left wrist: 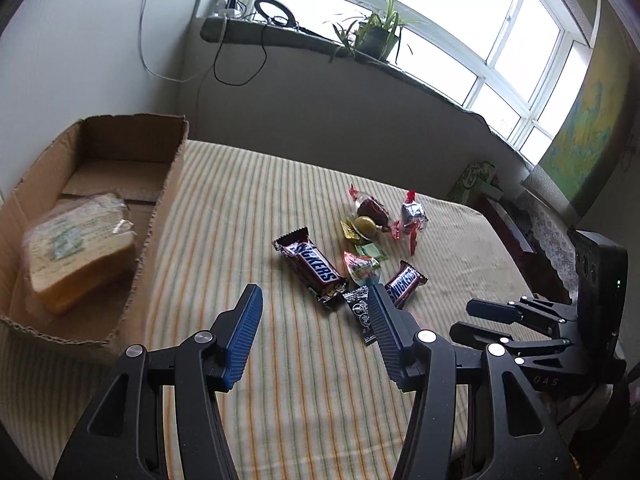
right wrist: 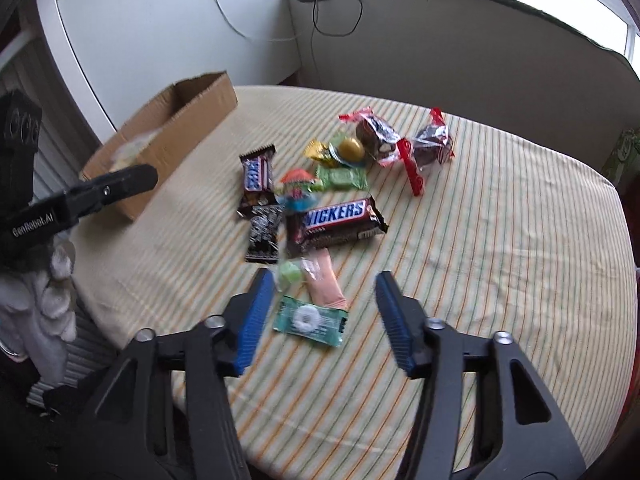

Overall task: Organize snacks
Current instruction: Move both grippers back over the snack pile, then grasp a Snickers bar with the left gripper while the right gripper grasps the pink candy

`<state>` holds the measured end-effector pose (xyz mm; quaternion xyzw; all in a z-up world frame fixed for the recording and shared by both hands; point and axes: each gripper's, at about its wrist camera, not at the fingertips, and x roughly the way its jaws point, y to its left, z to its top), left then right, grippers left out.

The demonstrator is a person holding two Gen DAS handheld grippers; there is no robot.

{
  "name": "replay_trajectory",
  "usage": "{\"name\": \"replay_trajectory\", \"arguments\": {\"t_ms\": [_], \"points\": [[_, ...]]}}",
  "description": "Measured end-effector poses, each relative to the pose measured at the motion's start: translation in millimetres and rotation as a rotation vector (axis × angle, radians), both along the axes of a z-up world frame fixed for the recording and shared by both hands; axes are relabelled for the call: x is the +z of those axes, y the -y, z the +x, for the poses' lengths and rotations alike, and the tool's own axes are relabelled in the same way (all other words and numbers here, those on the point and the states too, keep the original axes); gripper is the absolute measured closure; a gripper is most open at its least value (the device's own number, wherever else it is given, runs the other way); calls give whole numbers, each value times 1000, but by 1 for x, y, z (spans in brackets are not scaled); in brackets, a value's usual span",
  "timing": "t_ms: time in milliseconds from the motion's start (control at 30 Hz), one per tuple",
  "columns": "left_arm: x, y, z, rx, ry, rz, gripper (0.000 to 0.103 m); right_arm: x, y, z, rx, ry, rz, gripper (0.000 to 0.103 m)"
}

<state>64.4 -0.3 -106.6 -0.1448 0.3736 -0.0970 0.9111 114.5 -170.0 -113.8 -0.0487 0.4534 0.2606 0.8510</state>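
Note:
A pile of snacks lies on the striped table point(left wrist: 280, 360): a long Snickers bar point(left wrist: 312, 266), a small Snickers point(left wrist: 405, 283), a black packet point(left wrist: 360, 312) and wrapped sweets. My left gripper point(left wrist: 314, 312) is open and empty, just short of the pile. A cardboard box point(left wrist: 168, 184) at the left holds a wrapped yellow cake point(left wrist: 80, 248). In the right wrist view my right gripper point(right wrist: 326, 300) is open and empty over a green mint packet point(right wrist: 310, 320) and a pink packet point(right wrist: 324, 280). The big Snickers point(right wrist: 336, 220) lies beyond.
The right gripper point(left wrist: 488, 320) shows at the right of the left wrist view; the left gripper's finger point(right wrist: 116, 186) shows by the box point(right wrist: 192, 112) in the right wrist view. A windowsill with a plant point(left wrist: 376, 36) and cables lies behind the table. The table edge point(right wrist: 616, 200) curves at right.

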Motion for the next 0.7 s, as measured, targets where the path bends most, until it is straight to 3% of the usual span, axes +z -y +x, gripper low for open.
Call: {"name": "replay_trajectory", "arguments": {"t_ms": [333, 567, 700], "points": [[-25, 16, 54, 19, -96, 15, 49, -22, -10, 17, 87, -55, -12, 61], [-36, 25, 65, 27, -112, 90, 49, -30, -16, 18, 117, -60, -45, 62], [-42, 29, 69, 3, -118, 119, 59, -30, -16, 20, 109, -64, -54, 63]]}}
